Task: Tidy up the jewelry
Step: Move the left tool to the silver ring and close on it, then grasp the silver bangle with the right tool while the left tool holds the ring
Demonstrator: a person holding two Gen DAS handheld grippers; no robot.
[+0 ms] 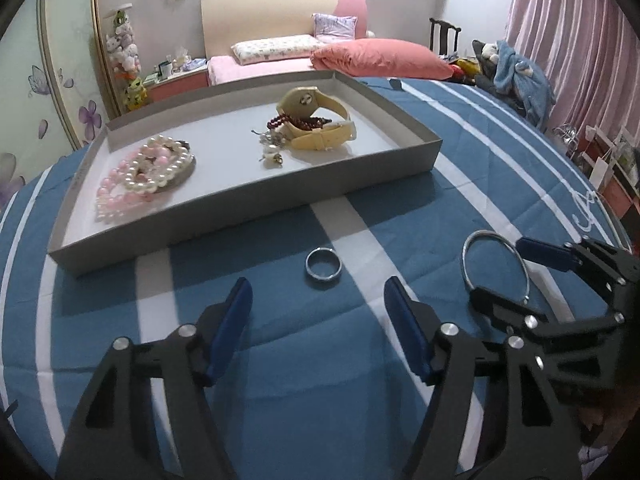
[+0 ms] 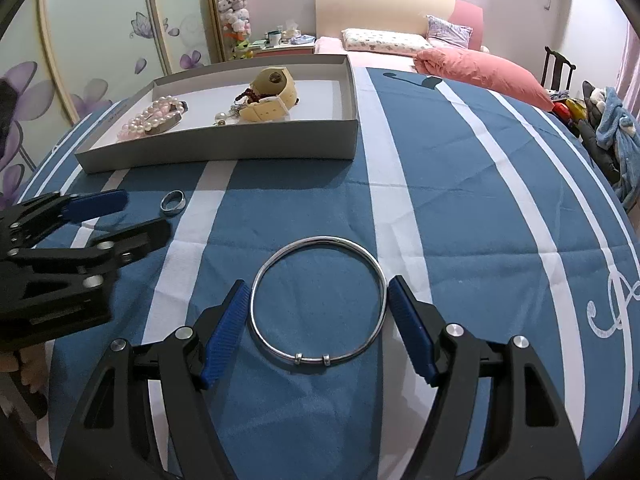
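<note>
Silver catches my eye first: a thin bangle (image 2: 318, 300) lies flat on the blue-and-white striped bedspread (image 2: 460, 184), low in the centre of my right wrist view. My right gripper (image 2: 318, 316) straddles it, its blue fingers (image 2: 226, 328) standing just outside the hoop on either side; I see a sliver of cloth between pad and metal, so they are released, not gripping. In my left wrist view the left gripper (image 1: 318, 320) sits at the bottom of the frame with its fingers (image 1: 230, 328) spread and nothing between them. A wide silver ring (image 1: 323, 270) rests on the bedspread just beyond their tips, at mid-frame. Above it, filling the upper left and centre, is the shallow grey cardboard box lid (image 1: 248, 196). Inside at its left lie pink and white pearl bracelets (image 1: 148, 172); toward its right a cream strap watch (image 1: 320, 120) rests against dark red beads (image 1: 296, 123), with small pearl earrings (image 1: 272, 152) beside them.
</note>
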